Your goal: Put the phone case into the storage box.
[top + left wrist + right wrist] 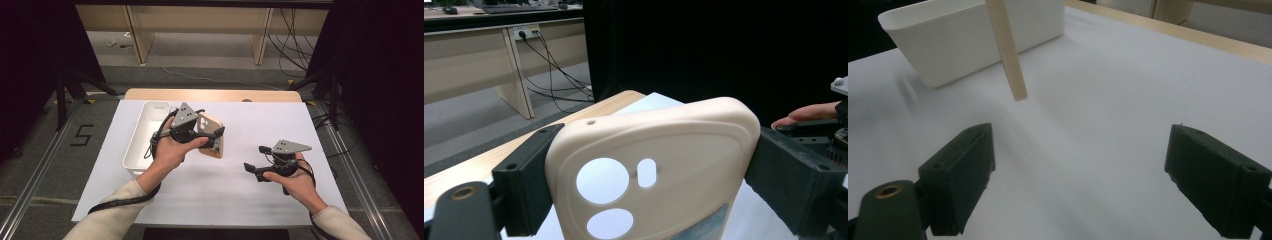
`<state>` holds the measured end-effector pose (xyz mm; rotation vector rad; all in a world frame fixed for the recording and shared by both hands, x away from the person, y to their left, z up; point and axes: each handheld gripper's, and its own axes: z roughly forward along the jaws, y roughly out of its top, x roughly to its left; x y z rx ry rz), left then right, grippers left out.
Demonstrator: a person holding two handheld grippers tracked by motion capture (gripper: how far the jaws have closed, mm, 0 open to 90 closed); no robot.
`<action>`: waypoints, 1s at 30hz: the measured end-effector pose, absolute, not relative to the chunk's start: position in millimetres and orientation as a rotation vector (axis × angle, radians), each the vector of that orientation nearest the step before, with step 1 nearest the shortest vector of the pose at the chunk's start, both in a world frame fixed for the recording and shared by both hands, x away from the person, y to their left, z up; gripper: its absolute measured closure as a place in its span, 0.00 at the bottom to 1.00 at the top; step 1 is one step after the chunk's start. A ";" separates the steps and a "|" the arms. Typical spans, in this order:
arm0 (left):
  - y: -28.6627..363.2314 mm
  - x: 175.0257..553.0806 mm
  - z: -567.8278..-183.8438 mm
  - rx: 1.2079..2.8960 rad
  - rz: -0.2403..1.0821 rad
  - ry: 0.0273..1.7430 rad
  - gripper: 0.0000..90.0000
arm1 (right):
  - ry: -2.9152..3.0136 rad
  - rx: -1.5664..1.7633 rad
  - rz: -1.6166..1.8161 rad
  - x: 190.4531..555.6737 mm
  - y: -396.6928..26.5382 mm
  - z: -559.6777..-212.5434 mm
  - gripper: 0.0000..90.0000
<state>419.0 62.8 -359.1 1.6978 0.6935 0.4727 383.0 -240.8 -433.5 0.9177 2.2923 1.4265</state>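
In the high view the left gripper [216, 136] was clamped across a cream phone case [210, 131], which it held lifted above the white sheet [260, 130] covering the tabletop [210, 94], just to the right of a long white bin [145, 136]. The left gripper view showed the grip closely: the two black jaws pressed against the case's opposite long edges, one on each side, with the case [664, 155] standing between them and its back facing the camera. Two round camera cut-outs and a small oval one were visible in that back, along with a tiny hole near its upper edge, and a patch of bluish print showed at the case's lower end. The case was tilted rather than lying flat, its lower end hanging clear of the sheet. The right gripper [254, 160] hovered low over the sheet, well apart from the case and the bin, with its jaws standing wide and nothing between them. In the right gripper view those jaws framed bare white sheet [1088, 150], while the case's thin edge [1007, 55] hung down from the top as a slanted cream strip, in front of the white bin [963, 40] that sat farther back on the sheet.
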 end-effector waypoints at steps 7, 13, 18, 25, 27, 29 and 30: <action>68.1 421.5 -358.7 1.692 0.470 0.705 0.14 | 2.288 0.922 1.436 383.0 -241.3 -433.1 0.15; 71.9 422.3 -357.3 1.688 0.476 0.709 0.14 | 2.281 0.924 1.438 381.7 -245.9 -432.5 0.15; 74.3 423.9 -357.0 1.687 0.480 0.716 0.14 | 2.274 0.934 1.445 379.8 -251.9 -433.9 0.15; 76.1 425.6 -357.6 1.688 0.481 0.725 0.14 | 2.264 0.941 1.443 378.5 -256.4 -434.5 0.15; 76.9 425.6 -357.7 1.687 0.481 0.727 0.14 | 2.264 0.943 1.440 378.2 -257.1 -434.5 0.15; 78.1 425.8 -357.5 1.688 0.482 0.730 0.14 | 2.264 0.943 1.437 377.7 -257.7 -434.7 0.15; 79.0 426.1 -357.3 1.688 0.483 0.731 0.14 | 2.265 0.945 1.436 377.5 -258.0 -434.8 0.15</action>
